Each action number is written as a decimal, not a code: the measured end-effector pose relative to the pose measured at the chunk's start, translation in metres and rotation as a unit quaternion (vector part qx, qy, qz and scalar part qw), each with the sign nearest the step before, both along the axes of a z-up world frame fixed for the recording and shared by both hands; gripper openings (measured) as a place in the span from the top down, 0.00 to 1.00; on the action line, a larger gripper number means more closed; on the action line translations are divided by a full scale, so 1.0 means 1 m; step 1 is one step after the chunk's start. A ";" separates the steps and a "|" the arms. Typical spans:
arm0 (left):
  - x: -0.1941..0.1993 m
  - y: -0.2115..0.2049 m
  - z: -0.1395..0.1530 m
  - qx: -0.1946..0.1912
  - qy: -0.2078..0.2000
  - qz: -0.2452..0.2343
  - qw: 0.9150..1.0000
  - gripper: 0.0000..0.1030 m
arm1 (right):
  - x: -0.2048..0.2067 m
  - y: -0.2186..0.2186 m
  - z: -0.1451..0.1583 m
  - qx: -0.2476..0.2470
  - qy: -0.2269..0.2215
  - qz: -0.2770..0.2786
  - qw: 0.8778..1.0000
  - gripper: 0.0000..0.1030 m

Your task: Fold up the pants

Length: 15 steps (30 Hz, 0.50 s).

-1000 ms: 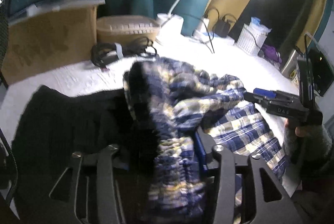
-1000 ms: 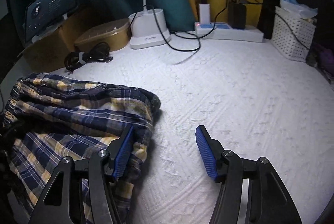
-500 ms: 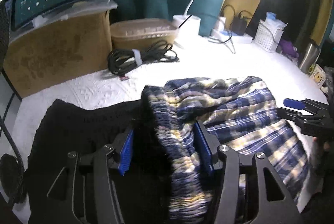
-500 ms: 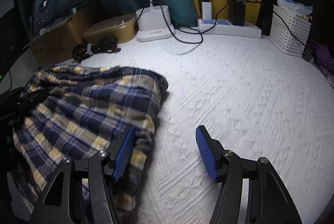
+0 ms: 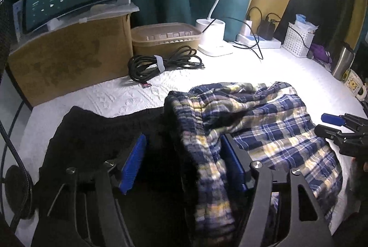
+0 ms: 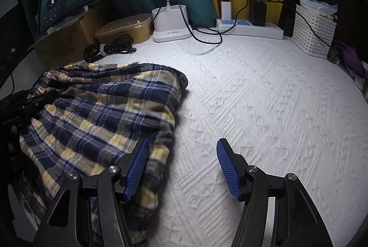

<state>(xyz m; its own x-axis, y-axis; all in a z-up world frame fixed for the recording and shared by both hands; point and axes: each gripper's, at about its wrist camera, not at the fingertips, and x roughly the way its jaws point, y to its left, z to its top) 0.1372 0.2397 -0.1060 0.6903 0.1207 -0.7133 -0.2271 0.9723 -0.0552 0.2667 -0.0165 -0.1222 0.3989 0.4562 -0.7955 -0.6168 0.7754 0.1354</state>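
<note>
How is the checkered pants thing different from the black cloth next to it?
The plaid pants have blue, yellow and white checks; the black garment is plain dark all over. The plaid pants lie bunched and wrinkled, with a gathered edge running between the opening jaws of the left claw; the black garment lies flatter. The plaid pants show in both views; the black garment shows clearly only in the left one. Both rest on the white textured cover, touching.

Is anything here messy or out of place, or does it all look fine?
The plaid pants are only roughly folded: the top layer is rumpled and bunched near the waistband, and one edge overlaps a dark garment. The left gripper is opening around that bunched waistband. Nothing looks spilled or damaged.
</note>
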 end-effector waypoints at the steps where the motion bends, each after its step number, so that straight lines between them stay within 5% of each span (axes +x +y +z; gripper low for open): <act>1: -0.005 0.000 0.001 -0.003 -0.004 0.003 1.000 0.34 | -0.002 -0.001 0.001 0.001 0.001 0.000 1.000 0.39; 15: -0.043 -0.028 -0.006 -0.015 -0.001 -0.022 1.000 0.34 | -0.051 -0.005 -0.006 -0.003 -0.003 0.015 1.000 0.39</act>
